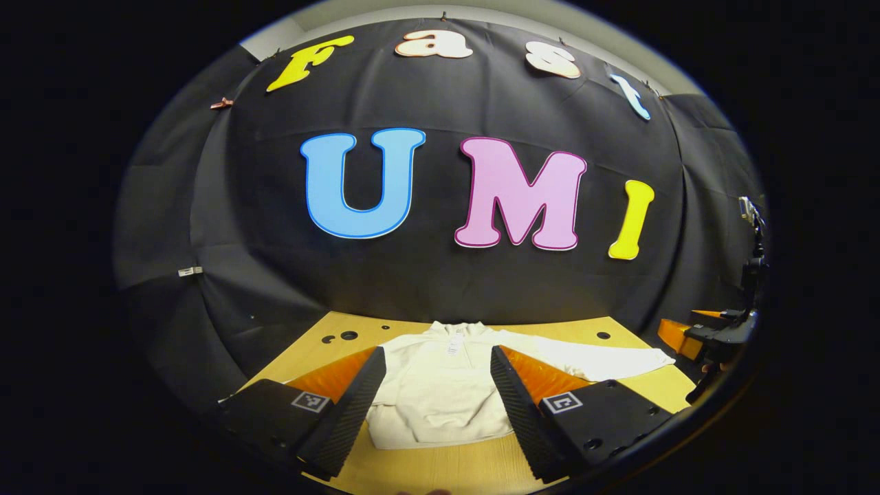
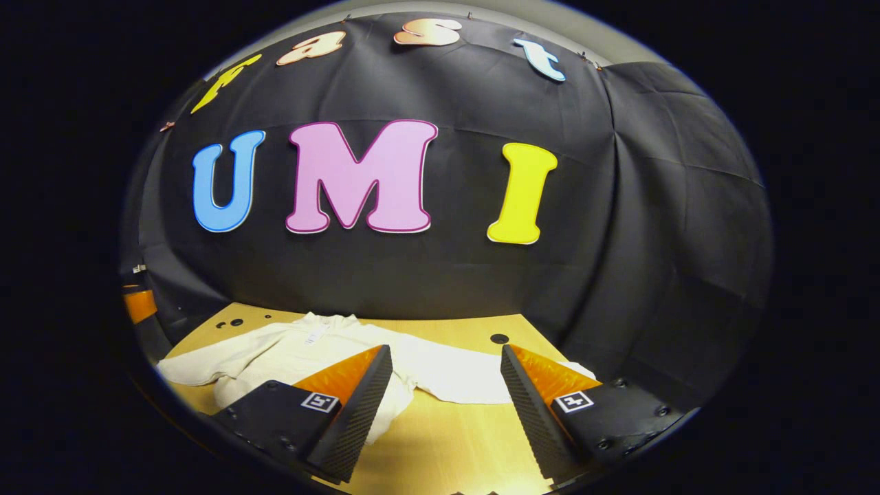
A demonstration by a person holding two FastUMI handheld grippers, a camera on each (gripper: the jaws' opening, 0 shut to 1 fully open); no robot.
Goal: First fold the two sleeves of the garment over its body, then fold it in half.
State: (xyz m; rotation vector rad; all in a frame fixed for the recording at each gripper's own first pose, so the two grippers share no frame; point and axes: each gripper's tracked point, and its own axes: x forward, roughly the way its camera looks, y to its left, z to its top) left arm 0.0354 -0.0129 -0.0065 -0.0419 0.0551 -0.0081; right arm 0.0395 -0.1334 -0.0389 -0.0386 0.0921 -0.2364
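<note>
A white long-sleeved garment (image 1: 440, 385) lies flat on the wooden table (image 1: 440, 467), collar toward the wall, both sleeves spread outward. In the left gripper view its right-hand sleeve (image 1: 605, 357) stretches toward the table's edge. My left gripper (image 1: 434, 357) hovers open above the garment's body, nothing between its fingers. In the right gripper view the garment (image 2: 309, 354) lies to the left, one sleeve (image 2: 460, 375) running across between the fingers. My right gripper (image 2: 447, 354) is open above that sleeve and holds nothing. The other gripper (image 1: 708, 337) shows at the far right of the left gripper view.
The table (image 2: 440, 440) has several small round holes near its back edge (image 1: 348, 335). The black cloth wall rises directly behind the table. A camera stand (image 1: 753, 261) is at the far right in the left gripper view.
</note>
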